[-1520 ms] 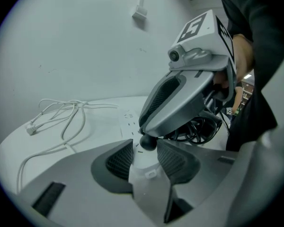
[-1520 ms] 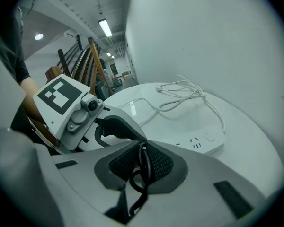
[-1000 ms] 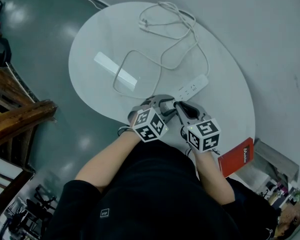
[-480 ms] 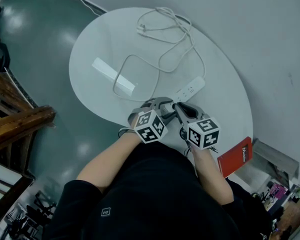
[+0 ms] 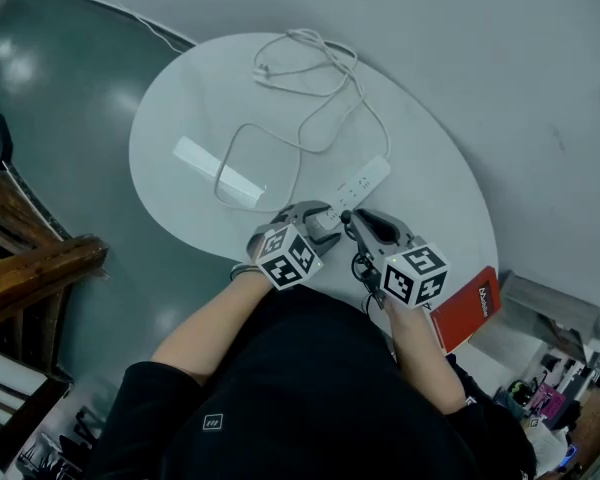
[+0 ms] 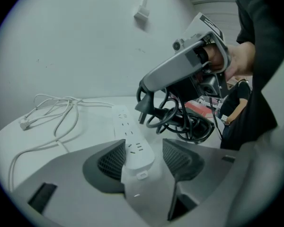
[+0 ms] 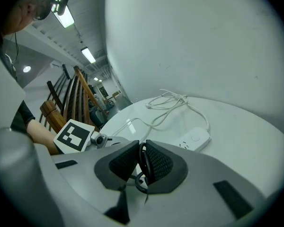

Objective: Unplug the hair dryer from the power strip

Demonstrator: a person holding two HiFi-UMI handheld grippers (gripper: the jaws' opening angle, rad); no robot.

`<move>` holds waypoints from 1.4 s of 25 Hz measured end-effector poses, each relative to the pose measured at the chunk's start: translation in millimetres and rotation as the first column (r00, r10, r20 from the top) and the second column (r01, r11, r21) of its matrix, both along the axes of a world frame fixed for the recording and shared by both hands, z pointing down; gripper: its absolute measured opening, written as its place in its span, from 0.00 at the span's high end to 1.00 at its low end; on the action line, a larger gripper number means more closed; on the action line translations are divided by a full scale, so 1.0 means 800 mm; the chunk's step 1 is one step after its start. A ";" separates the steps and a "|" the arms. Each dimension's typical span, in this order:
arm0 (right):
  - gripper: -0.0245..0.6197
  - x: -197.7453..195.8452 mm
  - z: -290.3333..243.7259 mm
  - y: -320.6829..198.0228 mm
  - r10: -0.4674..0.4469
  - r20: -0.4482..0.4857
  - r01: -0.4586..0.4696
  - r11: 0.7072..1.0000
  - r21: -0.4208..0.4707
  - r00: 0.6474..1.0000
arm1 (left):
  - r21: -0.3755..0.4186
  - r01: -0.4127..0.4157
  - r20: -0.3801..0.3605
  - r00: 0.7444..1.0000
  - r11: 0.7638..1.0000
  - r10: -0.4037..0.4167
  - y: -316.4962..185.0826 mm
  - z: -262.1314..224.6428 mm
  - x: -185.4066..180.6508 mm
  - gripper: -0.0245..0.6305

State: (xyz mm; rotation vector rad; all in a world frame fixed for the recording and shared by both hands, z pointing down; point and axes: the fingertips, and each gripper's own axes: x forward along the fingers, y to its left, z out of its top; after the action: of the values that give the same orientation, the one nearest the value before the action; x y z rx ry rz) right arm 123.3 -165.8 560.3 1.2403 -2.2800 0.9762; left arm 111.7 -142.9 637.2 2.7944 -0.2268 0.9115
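A white power strip (image 5: 358,183) lies on the round white table (image 5: 180,118), and its near end (image 6: 132,143) sits between the pads of my left gripper (image 6: 142,157). Those jaws have just been opening; a gap shows on the right side of the strip. My right gripper (image 6: 146,91) is raised just above the strip, shut on the hair dryer's black plug (image 6: 143,110), whose prongs hang free of the sockets. The black cord (image 6: 187,124) coils behind the plug. In the right gripper view a black loop (image 7: 143,167) is pinched between the pads. In the head view, both grippers (image 5: 315,218) (image 5: 365,226) sit at the table's near edge.
The strip's white cable (image 5: 310,78) loops across the far side of the table. A flat white bar (image 5: 218,171) lies at the left. A red box (image 5: 470,308) sits at the table's right edge. Wooden furniture (image 5: 30,258) stands on the floor at the left.
My right gripper has lifted a little, taking the black plug up from the strip's near end. The left gripper has stayed over that end of the strip.
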 end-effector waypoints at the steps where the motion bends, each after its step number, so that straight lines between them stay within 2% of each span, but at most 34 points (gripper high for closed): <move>1: 0.86 0.007 -0.002 0.000 0.024 0.010 -0.024 1.000 0.004 1.000 | -0.009 -0.007 -0.004 1.000 1.000 0.007 0.003 0.000 0.001 0.58; 5: 0.86 0.040 0.001 -0.003 0.141 0.048 -0.141 0.990 -0.002 0.989 | -0.023 -0.019 -0.025 1.000 1.000 0.019 0.011 -0.007 0.002 0.55; 9: 0.86 0.059 0.018 -0.010 0.198 0.056 -0.197 0.980 -0.022 0.979 | 0.009 -0.003 -0.045 0.999 1.000 0.004 0.007 -0.028 -0.008 0.55; 18: 0.86 0.065 0.043 -0.016 0.246 0.039 -0.244 0.969 -0.047 0.968 | 0.018 0.110 -0.084 0.991 0.994 -0.108 -0.004 -0.062 -0.055 0.56; 25: 0.86 0.072 0.057 -0.005 0.273 -0.001 -0.273 0.961 -0.048 0.962 | 0.083 0.146 -0.077 0.987 0.986 -0.140 -0.001 -0.078 -0.100 0.59; 30: 0.86 0.085 0.051 -0.010 0.377 0.046 -0.376 0.926 -0.016 0.925 | 0.082 0.163 -0.096 0.983 0.983 -0.155 -0.003 -0.090 -0.126 0.61; 35: 0.86 0.097 0.025 -0.010 0.434 0.067 -0.437 0.899 0.035 0.899 | 0.089 0.162 -0.141 0.979 0.983 -0.149 -0.013 -0.116 -0.136 0.63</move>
State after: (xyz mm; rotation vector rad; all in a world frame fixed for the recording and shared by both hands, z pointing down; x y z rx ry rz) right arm 201.1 -173.9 580.1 1.8188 -2.1185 1.1171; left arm 2.6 -153.1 544.3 2.8650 -0.4760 0.6922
